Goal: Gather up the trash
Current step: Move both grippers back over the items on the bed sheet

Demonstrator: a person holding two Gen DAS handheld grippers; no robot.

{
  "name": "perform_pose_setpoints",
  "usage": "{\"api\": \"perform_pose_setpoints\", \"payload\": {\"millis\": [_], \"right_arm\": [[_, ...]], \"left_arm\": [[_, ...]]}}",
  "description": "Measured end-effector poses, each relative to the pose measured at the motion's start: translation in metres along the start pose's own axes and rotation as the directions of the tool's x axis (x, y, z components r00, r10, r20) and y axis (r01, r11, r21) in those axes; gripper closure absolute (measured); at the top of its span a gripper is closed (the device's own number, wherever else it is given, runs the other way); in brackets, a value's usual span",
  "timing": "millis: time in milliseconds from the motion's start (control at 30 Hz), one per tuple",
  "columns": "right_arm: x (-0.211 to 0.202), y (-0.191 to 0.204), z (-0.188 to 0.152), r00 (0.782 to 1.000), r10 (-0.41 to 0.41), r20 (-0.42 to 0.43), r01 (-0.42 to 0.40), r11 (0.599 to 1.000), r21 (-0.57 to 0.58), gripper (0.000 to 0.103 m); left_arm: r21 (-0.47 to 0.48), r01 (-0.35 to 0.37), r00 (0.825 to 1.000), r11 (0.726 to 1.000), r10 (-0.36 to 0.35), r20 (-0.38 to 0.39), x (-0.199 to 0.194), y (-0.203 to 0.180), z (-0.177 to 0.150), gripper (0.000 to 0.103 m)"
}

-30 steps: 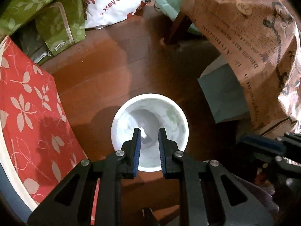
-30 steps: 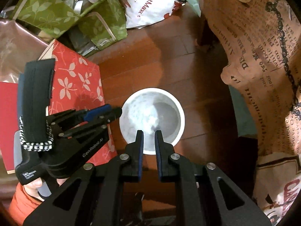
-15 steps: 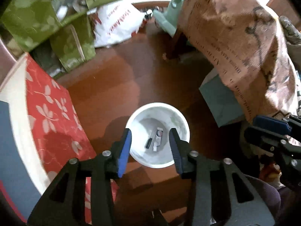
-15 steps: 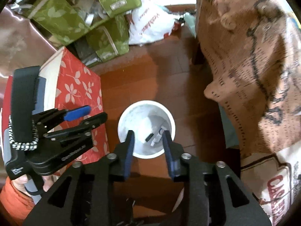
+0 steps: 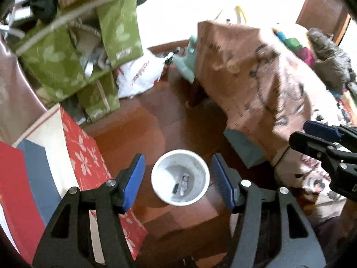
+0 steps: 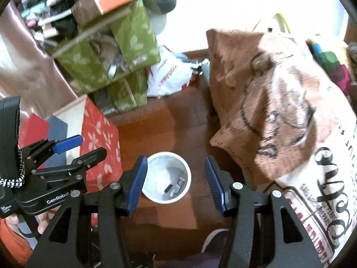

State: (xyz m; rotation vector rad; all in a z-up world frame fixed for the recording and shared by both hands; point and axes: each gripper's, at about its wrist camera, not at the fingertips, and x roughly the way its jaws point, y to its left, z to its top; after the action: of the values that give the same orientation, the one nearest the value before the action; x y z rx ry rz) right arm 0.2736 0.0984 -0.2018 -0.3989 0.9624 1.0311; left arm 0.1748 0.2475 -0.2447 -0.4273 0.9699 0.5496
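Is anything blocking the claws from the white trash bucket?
No. Both the left gripper and right gripper hang open above the white bucket. Nothing visible sits between; small trash pieces lie inside.

The bin point(image 5: 180, 179) stands on the floor point(image 5: 156, 120) with small scraps point(image 5: 183, 184) lying in it, a patterned box point(image 5: 89, 156) to its left, a draped cloth point(image 5: 256, 78) to its right, and stacked bags point(image 5: 73, 51) behind.

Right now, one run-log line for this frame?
left gripper: open, empty | right gripper: open, empty | round white plastic bin: on wooden floor, under both grippers | small trash pieces: inside bin
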Motion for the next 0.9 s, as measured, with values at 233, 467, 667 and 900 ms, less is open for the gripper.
{"api": "perform_pose_setpoints", "payload": {"millis": [233, 467, 667, 900], "right_arm": [[-0.062, -0.031, -0.009, 0.993, -0.047, 0.112, 0.042, 0.998, 0.043, 0.053], [-0.117, -0.077, -0.025, 0.964, -0.158, 0.215, 0.138, 0.985, 0.104, 0.042], [-0.155, -0.123, -0.044, 0.931, -0.247, 0.269, 0.207, 0.964, 0.168, 0.038], [-0.185, -0.187, -0.069, 0.898, -0.35, 0.267, 0.275, 0.919, 0.282, 0.038]], "left_arm": [[0.062, 0.043, 0.992, 0.997, -0.049, 0.113, -0.053, -0.048, 0.018, 0.042], [0.179, 0.088, 0.975, 0.98, -0.122, 0.188, -0.087, -0.119, 0.034, 0.038], [0.26, 0.154, 0.958, 0.953, -0.209, 0.196, -0.095, -0.187, 0.048, 0.037], [0.363, 0.23, 0.941, 0.903, -0.302, 0.156, -0.087, -0.271, 0.056, 0.037]]}}
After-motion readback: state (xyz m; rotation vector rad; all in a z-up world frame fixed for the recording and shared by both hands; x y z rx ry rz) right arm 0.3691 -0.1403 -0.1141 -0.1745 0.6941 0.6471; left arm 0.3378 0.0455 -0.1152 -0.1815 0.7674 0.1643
